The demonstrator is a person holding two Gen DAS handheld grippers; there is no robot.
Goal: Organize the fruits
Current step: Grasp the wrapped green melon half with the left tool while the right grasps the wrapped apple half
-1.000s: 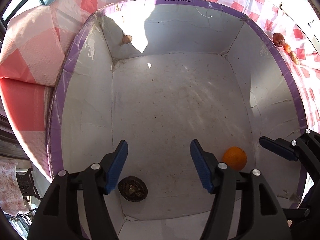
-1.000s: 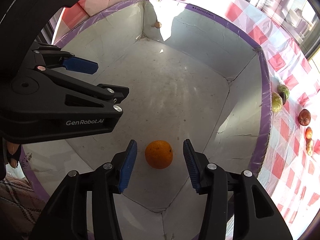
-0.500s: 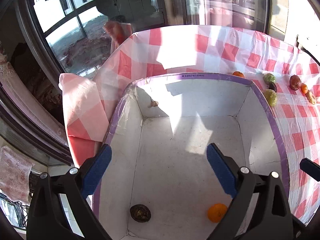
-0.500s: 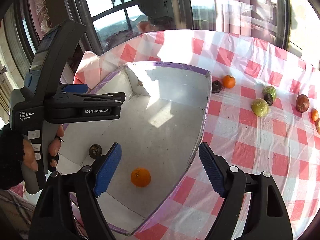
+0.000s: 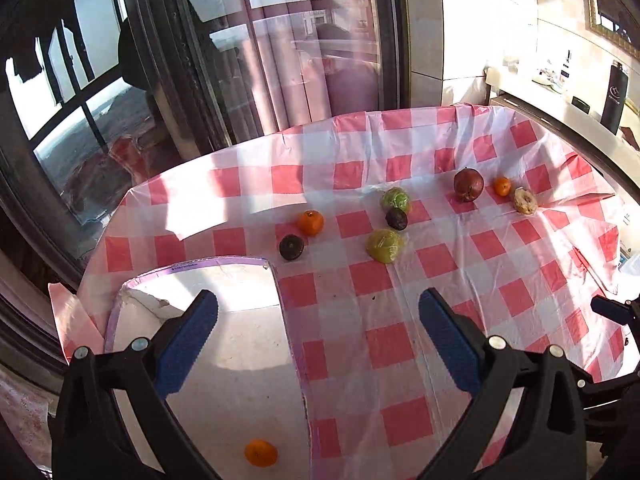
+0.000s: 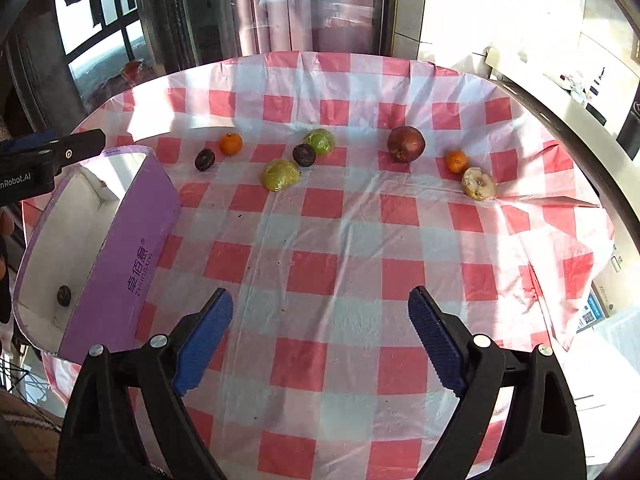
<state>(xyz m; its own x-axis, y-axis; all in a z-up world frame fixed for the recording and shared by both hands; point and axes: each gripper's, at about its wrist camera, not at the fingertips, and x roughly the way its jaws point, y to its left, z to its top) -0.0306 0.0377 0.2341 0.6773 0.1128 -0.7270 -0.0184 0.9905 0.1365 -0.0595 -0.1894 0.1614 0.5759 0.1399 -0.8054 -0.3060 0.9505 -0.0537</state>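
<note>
A purple-edged white box (image 5: 224, 263) stands at the table's left; it also shows in the right wrist view (image 6: 132, 248). An orange (image 5: 261, 453) lies inside it, and a dark round fruit (image 6: 63, 294) too. On the checked cloth lie an orange (image 6: 231, 143), a dark fruit (image 6: 204, 159), two green fruits (image 6: 280, 175) (image 6: 319, 141), a dark plum (image 6: 303, 154), a red pomegranate (image 6: 405, 143), a small orange (image 6: 456, 161) and a pale ring-shaped fruit (image 6: 479, 183). My left gripper (image 5: 318, 338) is open and empty above the box's right rim. My right gripper (image 6: 320, 330) is open and empty above the cloth.
The round table carries a red-and-white checked cloth (image 6: 340, 240). Windows and curtains stand behind it. A counter with a dark bottle (image 5: 614, 96) is at the right. The left gripper's tip (image 6: 60, 152) shows at the left edge of the right wrist view.
Both grippers have risen out of the box and swung right towards the fruit on the cloth. Both jaws opened wider. The orange and dark fruit stayed in the box.
</note>
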